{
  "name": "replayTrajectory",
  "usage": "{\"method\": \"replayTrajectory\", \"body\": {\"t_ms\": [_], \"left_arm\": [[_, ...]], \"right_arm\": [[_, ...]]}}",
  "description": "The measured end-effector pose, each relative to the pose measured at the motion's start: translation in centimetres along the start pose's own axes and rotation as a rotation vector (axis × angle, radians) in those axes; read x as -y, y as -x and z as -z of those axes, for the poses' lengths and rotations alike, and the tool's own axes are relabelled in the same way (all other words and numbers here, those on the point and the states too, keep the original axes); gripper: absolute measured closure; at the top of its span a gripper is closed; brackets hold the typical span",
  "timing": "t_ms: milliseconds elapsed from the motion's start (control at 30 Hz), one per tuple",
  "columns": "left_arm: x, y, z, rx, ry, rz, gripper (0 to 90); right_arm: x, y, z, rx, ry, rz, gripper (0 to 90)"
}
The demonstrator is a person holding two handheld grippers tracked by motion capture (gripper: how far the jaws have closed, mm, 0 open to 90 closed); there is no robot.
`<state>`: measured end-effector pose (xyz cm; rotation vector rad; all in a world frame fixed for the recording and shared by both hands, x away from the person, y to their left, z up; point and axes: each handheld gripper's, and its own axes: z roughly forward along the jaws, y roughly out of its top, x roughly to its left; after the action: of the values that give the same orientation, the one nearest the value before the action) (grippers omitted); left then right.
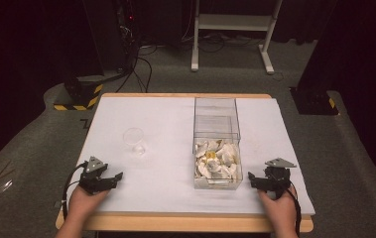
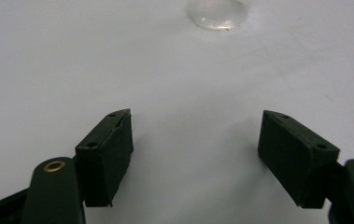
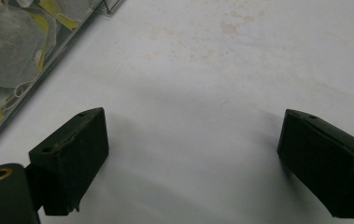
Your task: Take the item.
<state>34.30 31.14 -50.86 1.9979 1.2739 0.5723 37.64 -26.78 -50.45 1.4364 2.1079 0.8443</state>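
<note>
A clear plastic box [image 1: 216,144] stands right of the table's middle, its near half heaped with pale tea bags [image 1: 217,159]. A small clear glass cup [image 1: 134,141] stands left of it; its base [image 2: 216,11] is ahead of the left jaws. My left gripper [image 1: 110,179] rests open near the front left, nothing between its fingers [image 2: 107,154]. My right gripper [image 1: 259,181] rests open at the front right, just right of the box. The box wall [image 3: 25,56] with tea bags behind it lies off its left finger [image 3: 72,158].
A white sheet [image 1: 165,163] covers the wooden table. Faint brownish stains [image 3: 221,32] mark the sheet ahead of the right gripper. Beyond the table are black stands [image 1: 76,94], cables and a white frame [image 1: 232,29] on the grey floor.
</note>
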Motion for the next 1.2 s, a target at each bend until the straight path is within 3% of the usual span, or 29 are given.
{"method": "replayTrajectory", "body": {"t_ms": [600, 1000, 1200], "left_arm": [[0.00, -0.05, 0.02, 0.002, 0.002, 0.012, 25.9], [-0.18, 0.11, 0.02, -0.016, -0.011, -0.006, 23.0], [-0.17, 0.37, 0.26, -0.018, 0.010, -0.024, 22.3]], "right_arm": [[-0.11, 0.07, 0.00, -0.007, -0.009, 0.000, 8.5], [-0.02, 0.06, -0.01, -0.006, -0.002, -0.002, 8.5], [-0.02, 0.06, -0.01, -0.005, -0.001, -0.001, 8.5]]}}
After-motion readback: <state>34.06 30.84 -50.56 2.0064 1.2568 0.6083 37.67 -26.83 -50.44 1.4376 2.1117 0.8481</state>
